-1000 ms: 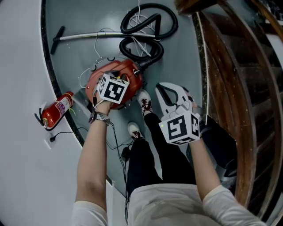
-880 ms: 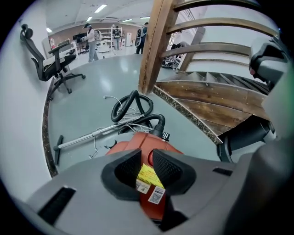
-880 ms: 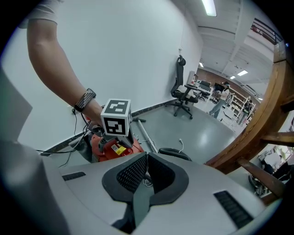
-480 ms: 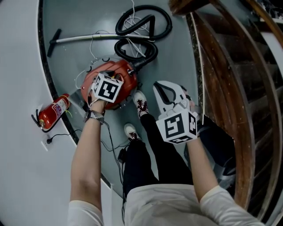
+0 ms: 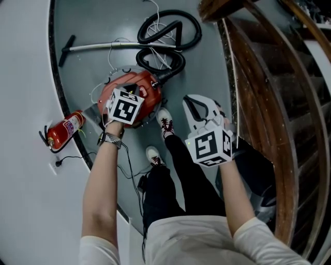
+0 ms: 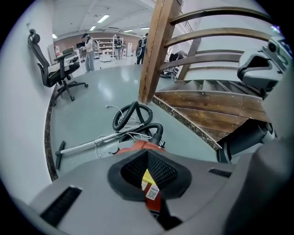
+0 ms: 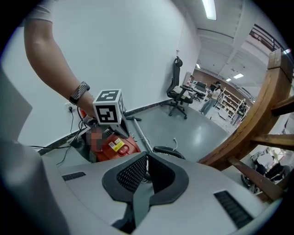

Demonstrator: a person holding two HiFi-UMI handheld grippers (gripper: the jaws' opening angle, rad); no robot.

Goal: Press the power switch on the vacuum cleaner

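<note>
left hand-held gripper (image 6: pixel 147 153) extended farther out, jaws together; right hand-held gripper (image 7: pixel 147 157) nearer body, jaws together.

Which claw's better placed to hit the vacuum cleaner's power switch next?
Left. The left claw, shut, sits right above the red vacuum cleaner, whose top shows just beyond its tips. The right claw, also shut, hangs off to the side over the person's legs.

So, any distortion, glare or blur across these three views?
Head view: dim, sharp, edges bowed. Left gripper view: strong fisheye, black rounded corners, sharp. Right gripper view: same fisheye, a mosaic patch beside the vacuum cleaner, ceiling light blown out.
</note>
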